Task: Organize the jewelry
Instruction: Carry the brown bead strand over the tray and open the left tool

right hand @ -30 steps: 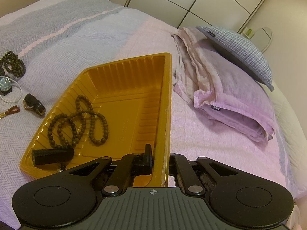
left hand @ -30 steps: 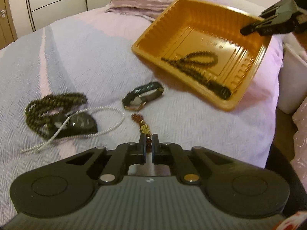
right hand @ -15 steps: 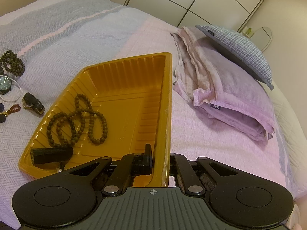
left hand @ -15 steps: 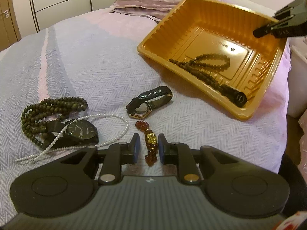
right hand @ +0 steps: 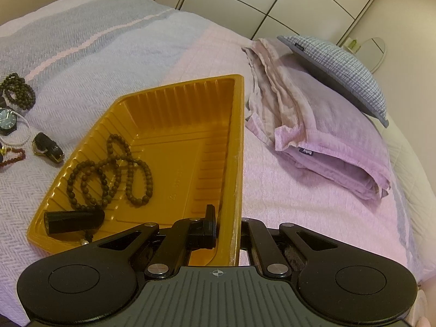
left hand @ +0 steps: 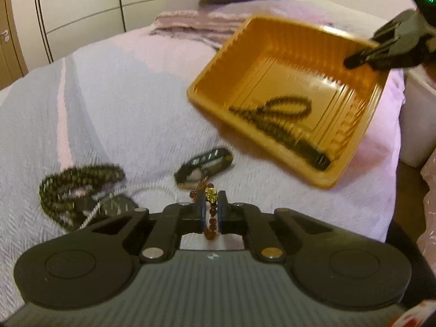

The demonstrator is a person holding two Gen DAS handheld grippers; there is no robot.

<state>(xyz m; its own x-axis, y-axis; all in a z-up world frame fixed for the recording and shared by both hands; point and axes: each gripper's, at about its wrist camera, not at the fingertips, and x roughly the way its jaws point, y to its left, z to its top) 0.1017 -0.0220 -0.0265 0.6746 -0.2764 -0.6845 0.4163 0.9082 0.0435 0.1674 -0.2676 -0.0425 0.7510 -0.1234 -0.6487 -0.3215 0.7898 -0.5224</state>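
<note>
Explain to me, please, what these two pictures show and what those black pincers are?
No robot here: a person holds a hand-held gripper in each hand, each carrying a forward-looking fisheye camera. The left hand-held gripper closes on a red bead bracelet above the bed. The right hand-held gripper pinches the rim of an orange tray holding a brown bead necklace. Two watches, dark beads and a white cord lie on the blanket.

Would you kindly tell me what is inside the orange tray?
The orange tray holds a brown bead necklace with a black cylindrical end piece; anything beneath them is hidden.
</note>
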